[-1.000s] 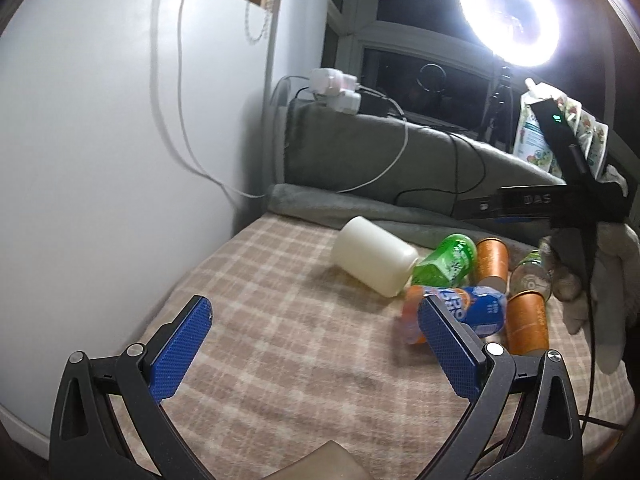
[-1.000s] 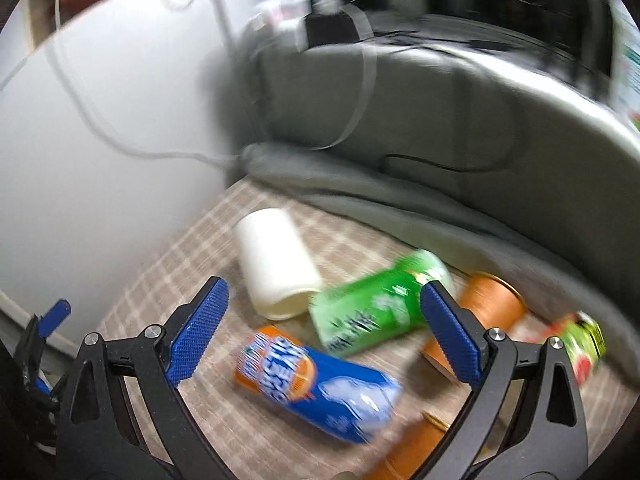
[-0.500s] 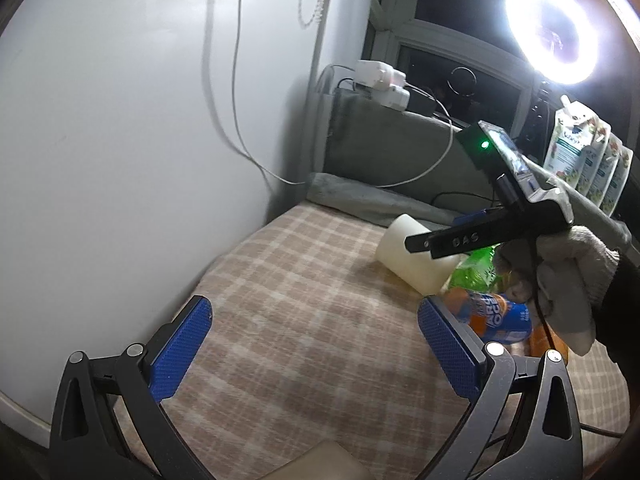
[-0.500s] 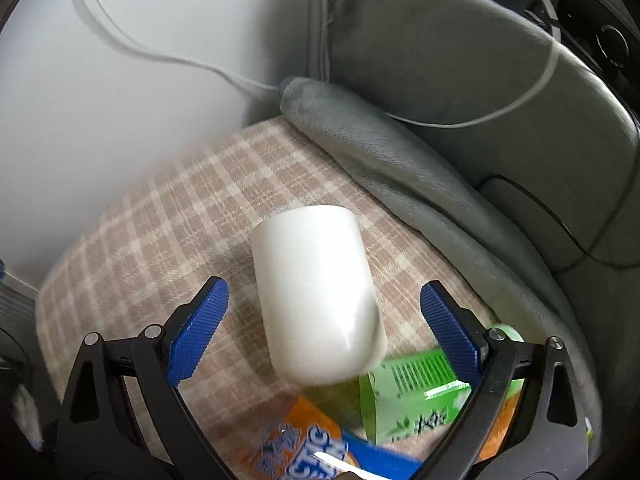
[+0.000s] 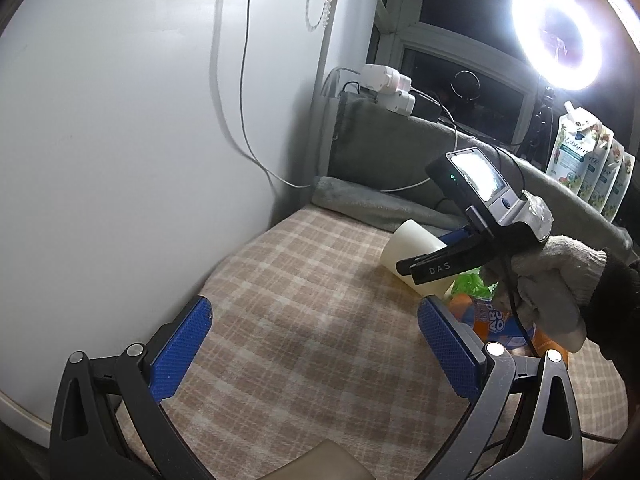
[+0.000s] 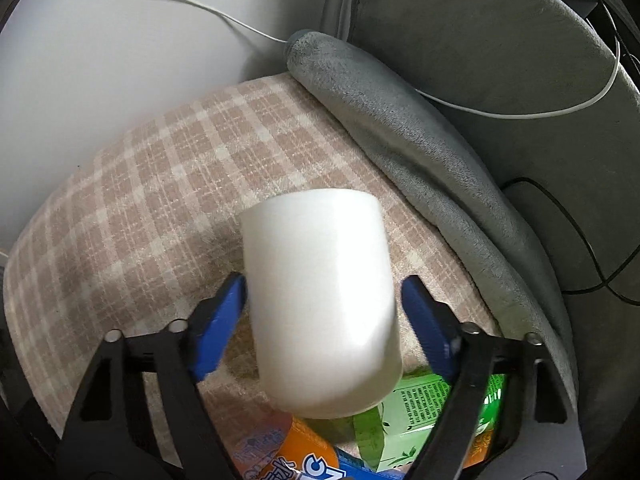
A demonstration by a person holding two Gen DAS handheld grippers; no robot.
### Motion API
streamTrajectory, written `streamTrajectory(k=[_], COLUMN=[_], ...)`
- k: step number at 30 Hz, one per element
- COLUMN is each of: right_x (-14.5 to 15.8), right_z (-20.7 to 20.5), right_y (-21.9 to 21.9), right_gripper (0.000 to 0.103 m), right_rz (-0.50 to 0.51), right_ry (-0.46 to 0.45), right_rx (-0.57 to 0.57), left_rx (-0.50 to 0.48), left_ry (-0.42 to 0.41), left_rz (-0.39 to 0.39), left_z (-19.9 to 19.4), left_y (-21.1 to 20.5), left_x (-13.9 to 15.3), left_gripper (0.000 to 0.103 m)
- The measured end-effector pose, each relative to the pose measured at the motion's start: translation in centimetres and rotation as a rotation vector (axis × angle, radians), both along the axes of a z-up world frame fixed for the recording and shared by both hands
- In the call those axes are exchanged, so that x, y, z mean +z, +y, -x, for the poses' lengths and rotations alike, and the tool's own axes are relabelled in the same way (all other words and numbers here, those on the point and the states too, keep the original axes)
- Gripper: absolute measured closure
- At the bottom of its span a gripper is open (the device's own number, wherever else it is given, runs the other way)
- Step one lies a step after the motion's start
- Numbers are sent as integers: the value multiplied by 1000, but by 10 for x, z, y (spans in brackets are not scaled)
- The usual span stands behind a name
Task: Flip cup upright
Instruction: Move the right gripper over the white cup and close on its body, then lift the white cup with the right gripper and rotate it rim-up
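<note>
White cup (image 6: 320, 300) on side, pinched between right tongs (image 6: 322, 312); left tongs (image 5: 316, 350) spread.

Ring light (image 5: 557, 36) blown out, far right in left wrist view — flare around it, window behind dark. White cup (image 6: 320, 300) glares in right wrist view. Fisheye bends edges, corners black; left blue finger (image 6: 218, 328) motion-blurred.
</note>
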State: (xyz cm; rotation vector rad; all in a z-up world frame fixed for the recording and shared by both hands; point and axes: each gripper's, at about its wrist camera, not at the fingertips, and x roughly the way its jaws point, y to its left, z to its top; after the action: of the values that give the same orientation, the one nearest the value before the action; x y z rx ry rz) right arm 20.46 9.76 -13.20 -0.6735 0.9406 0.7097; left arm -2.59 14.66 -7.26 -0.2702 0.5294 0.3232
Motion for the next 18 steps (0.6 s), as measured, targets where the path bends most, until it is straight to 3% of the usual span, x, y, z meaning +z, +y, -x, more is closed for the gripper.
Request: streamTrajectory(k=[6, 18], right_x=[9, 67], right_z=[5, 43], right_y=[-7, -48], right_gripper=[25, 26], right_rz=[-46, -254], right_ry=[-5, -62], right_rx=[-23, -82], left_rx=[-3, -40], left_ry=[-11, -48], left_rz=[-12, -35], left_z=[5, 16], left_y=[-3, -22], left_x=[4, 17], left_gripper=[1, 1])
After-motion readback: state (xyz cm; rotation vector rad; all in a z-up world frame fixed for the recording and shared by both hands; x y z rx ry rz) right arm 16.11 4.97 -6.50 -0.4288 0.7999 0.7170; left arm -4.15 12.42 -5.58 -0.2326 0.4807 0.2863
